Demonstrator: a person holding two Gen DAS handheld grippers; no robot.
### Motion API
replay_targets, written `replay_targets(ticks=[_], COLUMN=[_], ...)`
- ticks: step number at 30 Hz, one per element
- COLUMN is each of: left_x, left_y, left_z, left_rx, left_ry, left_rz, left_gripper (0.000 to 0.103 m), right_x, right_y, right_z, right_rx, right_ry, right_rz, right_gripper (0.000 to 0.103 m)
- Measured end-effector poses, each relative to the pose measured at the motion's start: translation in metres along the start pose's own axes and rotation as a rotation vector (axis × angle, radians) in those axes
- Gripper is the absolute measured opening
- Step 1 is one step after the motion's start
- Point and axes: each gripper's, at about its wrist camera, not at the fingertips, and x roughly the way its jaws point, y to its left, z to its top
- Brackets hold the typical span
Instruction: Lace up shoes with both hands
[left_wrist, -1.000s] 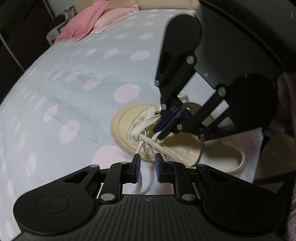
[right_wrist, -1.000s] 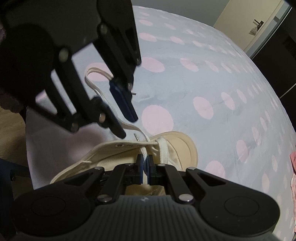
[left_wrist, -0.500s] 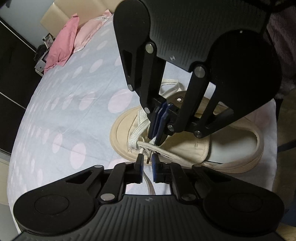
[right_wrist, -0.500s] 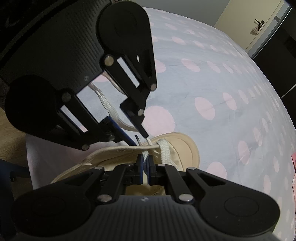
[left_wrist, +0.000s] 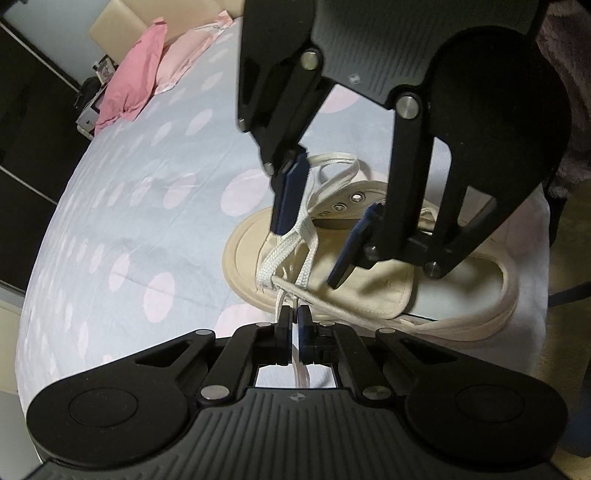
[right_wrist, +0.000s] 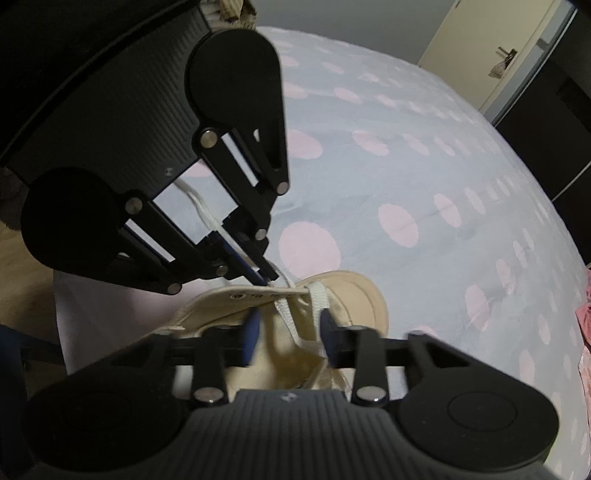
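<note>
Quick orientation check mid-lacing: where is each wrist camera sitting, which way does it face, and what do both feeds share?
Left wrist: behind the left gripper, shut on the lace, facing the shoe and the pink pillows; the open right gripper hangs opposite.
Right wrist: behind the right gripper, over the shoe, facing the door; the left gripper comes in from the left.
Shared: shoe, lace, both grippers, dotted bedsheet.

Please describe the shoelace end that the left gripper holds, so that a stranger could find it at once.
On the dotted bedsheet lies a cream shoe. At its near eyelet row, a white shoelace strand runs into the shut left gripper. The other strands cross freely under the open right gripper.
</note>
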Motion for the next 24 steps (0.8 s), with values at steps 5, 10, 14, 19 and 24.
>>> replay_targets(ticks=[5, 10, 14, 19, 24], left_x=[-0.016, -0.037, -0.052, -0.068, -0.072], left_y=[0.001, -0.004, -0.011, -0.021, -0.032], left_z=[-0.008, -0.018, -0.026, -0.037, -0.042], left_rx=[-0.041, -0.095, -0.112, -0.123, -0.116], left_ry=[-0.009, -0.012, -0.013, -0.038, -0.077], left_rz=[0.005, 0.011, 0.039, 0.067, 0.084], left_gripper=[0.0, 0.0, 0.0, 0.0, 0.0], right_x=[-0.002, -0.011, -0.021, -0.034, -0.041], right_y=[-0.004, -0.015, -0.014, -0.016, -0.008], right_z=[-0.003, -0.012, -0.017, -0.024, -0.03], right_rx=[0.049, 0.181, 0.197, 0.253, 0.286], right_ry=[0.013, 0.002, -0.001, -0.023, -0.034], right_rz=[-0.012, -0.005, -0.055, -0.104, -0.104], right_gripper=[0.05, 0.059, 0.062, 0.065, 0.067])
